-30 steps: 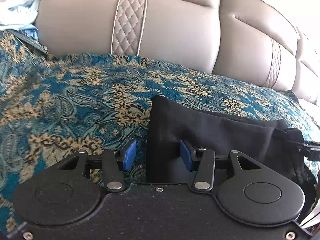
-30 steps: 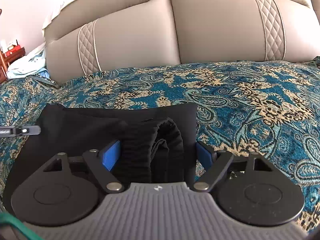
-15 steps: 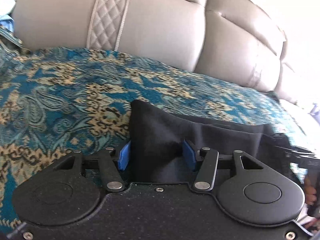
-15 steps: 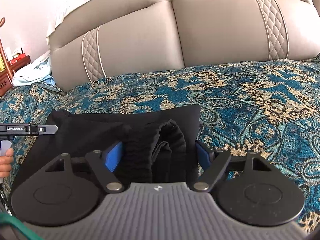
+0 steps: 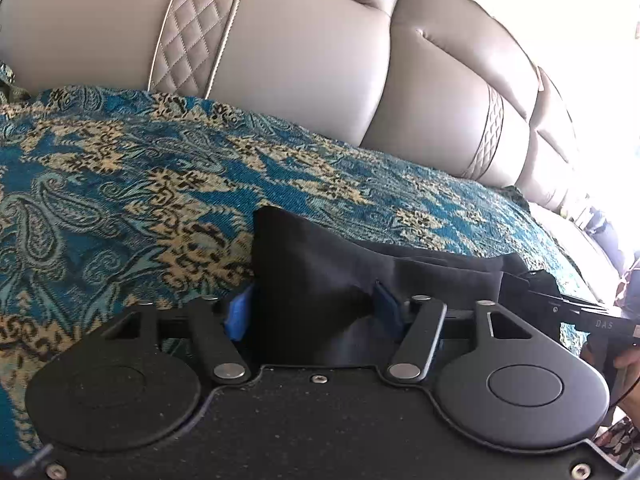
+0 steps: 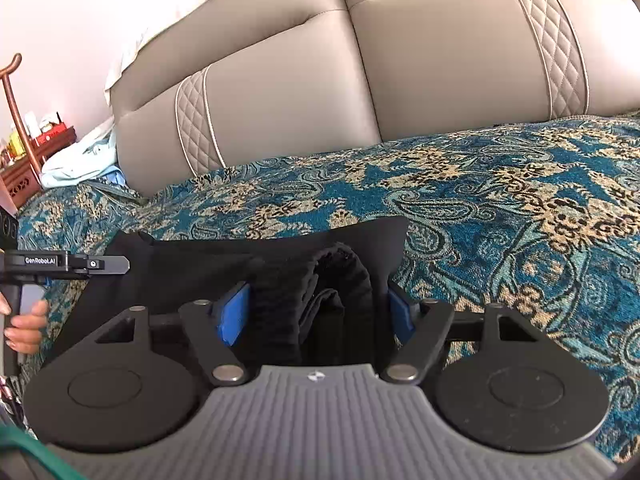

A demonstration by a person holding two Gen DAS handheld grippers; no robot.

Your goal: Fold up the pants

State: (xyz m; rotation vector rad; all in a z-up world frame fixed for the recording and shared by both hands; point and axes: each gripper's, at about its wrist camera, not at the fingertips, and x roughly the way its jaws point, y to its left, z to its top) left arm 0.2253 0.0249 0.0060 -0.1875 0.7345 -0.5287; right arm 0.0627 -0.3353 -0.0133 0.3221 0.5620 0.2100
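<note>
Beyond the black pants [image 6: 280, 256] the patterned bedspread [image 6: 500, 184] lies open out to the far padded headboard [image 6: 440, 64], which walls off the far side. To the right of the pants the bedspread is bare too. On the left, the left gripper [image 6: 108, 265] hangs just over the cloth's edge, with a wooden stand [image 6: 24, 148] and light bedding [image 6: 80, 156] at the far left.

One pair of black pants [image 6: 280, 264], two hand-held grippers, left [image 5: 310, 312] and right [image 6: 316, 318], one patterned bedspread [image 6: 500, 200].
</note>
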